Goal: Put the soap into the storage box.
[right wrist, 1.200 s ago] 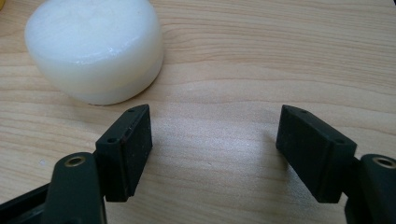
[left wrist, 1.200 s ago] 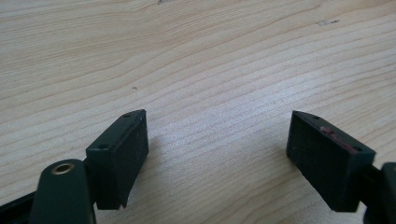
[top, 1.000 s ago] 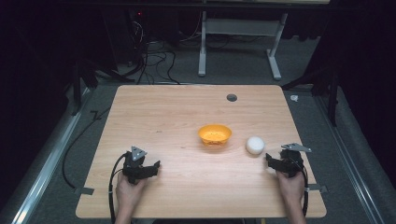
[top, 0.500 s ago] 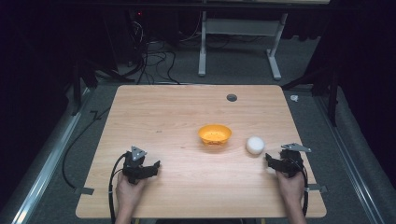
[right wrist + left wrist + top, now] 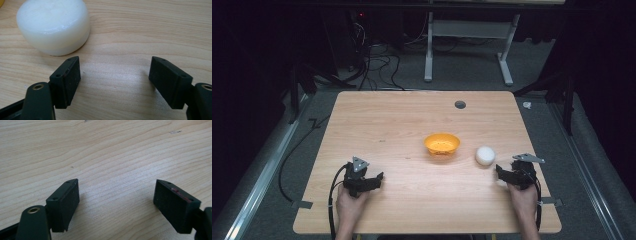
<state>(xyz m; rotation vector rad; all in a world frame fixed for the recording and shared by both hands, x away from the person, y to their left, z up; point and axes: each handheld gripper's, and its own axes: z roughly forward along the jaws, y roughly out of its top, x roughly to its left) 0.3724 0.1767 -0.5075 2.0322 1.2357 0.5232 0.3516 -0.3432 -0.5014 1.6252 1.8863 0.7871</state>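
Dark cables (image 5: 372,70) and perhaps a desk frame (image 5: 467,45) beyond the table (image 5: 387,125).

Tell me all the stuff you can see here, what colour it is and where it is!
Bowl: one, orange, near the middle of the table.
Puck: one, white and round, on the table right of the bowl, apart from it.
Table: one, light wood, with a small dark round hole near its far edge.
Cables: several, black, on the grey floor beyond the table.
Stand: one, white metal legs, on the floor behind the table.
Left gripper: one, black, jaws open over bare wood, near edge.
Right gripper: one, black, jaws open, just short of the puck.
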